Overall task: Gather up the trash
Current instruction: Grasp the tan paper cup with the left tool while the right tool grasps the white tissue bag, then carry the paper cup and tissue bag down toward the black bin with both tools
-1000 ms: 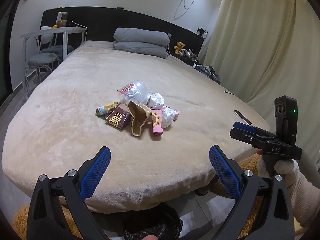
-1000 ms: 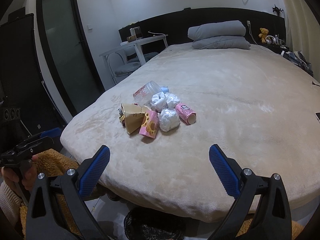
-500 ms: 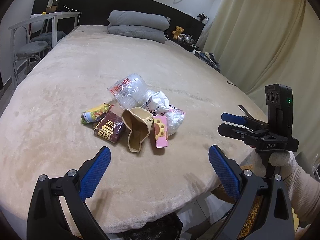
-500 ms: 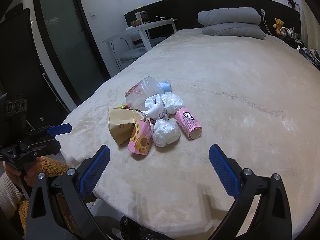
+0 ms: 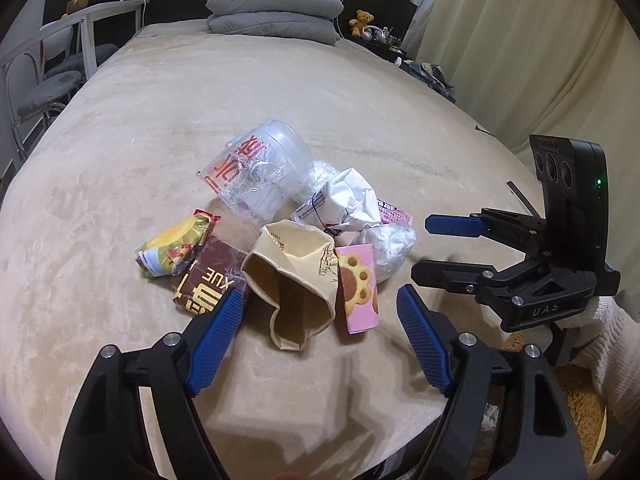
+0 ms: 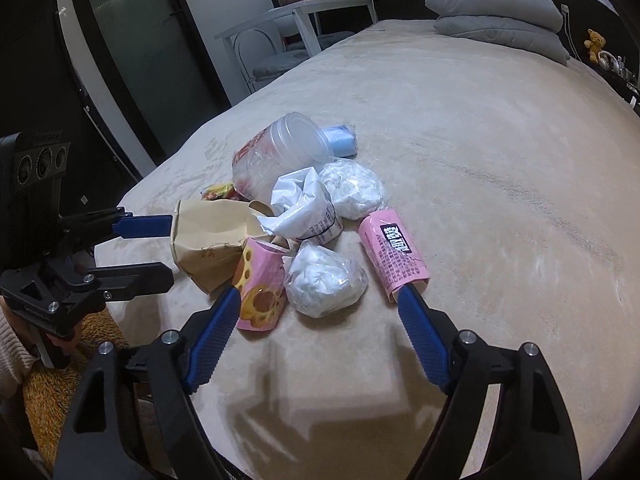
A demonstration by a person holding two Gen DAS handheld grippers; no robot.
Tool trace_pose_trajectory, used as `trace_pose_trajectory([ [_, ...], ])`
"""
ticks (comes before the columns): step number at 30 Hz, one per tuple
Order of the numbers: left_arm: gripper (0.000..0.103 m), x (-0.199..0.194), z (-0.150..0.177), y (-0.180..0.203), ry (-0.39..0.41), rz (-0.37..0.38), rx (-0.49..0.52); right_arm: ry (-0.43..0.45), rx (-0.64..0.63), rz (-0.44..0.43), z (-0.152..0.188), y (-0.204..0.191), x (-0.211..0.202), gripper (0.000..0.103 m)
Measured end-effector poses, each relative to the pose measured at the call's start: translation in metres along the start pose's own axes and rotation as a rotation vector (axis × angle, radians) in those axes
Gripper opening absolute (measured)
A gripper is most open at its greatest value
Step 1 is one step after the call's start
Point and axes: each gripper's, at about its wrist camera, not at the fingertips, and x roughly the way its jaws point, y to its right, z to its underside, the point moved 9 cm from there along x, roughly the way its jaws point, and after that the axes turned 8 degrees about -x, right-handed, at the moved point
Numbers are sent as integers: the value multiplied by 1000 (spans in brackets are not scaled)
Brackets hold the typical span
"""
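Observation:
A heap of trash lies on the beige bed (image 5: 120,152). It holds a crumpled tan paper cup (image 5: 292,280), a pink paw-print carton (image 5: 358,286), a brown wrapper (image 5: 208,284), a yellow-green wrapper (image 5: 176,248), a clear plastic tub (image 5: 260,172) and white crumpled bags (image 5: 344,200). My left gripper (image 5: 320,320) is open just in front of the paper cup. My right gripper (image 6: 320,312) is open around a white wad (image 6: 326,280), with the pink carton (image 6: 262,292) by its left finger and a pink tube (image 6: 394,252) by its right.
Grey pillows (image 5: 276,12) lie at the head of the bed. A white desk and chair (image 5: 60,52) stand to the left, curtains (image 5: 540,40) to the right. A dark door (image 6: 132,60) is at the left in the right wrist view. A blue pack (image 6: 340,140) lies behind the tub.
Both grippers have moved forward over the bed edge and close to the trash heap. Both stay open. The black bin bag below the bed edge has left view.

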Motion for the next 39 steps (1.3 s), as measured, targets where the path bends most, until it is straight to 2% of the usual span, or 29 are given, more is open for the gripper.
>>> trace_pose_trajectory([
  [4,67,13,-5,-7,-42,12,-22,-27,-10,-24,-3,1,13,71],
  [8,57,24,-9,-13,-82,8,-50,-54,-32,-36,-3,-1,24,71],
  [11,40,32,-7,-17,-118,-1,-61,-72,-27,-42,-2,1,32,69],
  [12,37,34,-4,-17,-123,-8,-57,-70,-22,-47,-3,2,32,61],
  [15,33,34,-4,-16,-112,-13,-48,-68,-16,-46,-4,4,31,52],
  [19,30,30,-5,-17,-90,-17,-51,-57,-23,-31,-6,2,29,51],
  [28,26,8,4,-14,-38,-23,-6,3,14,-14,-3,-5,4,50],
  [34,25,-12,8,-8,31,-21,-19,37,34,14,-2,-12,-8,50],
  [39,25,-25,14,-10,72,-50,-29,65,50,36,4,-17,-21,50],
])
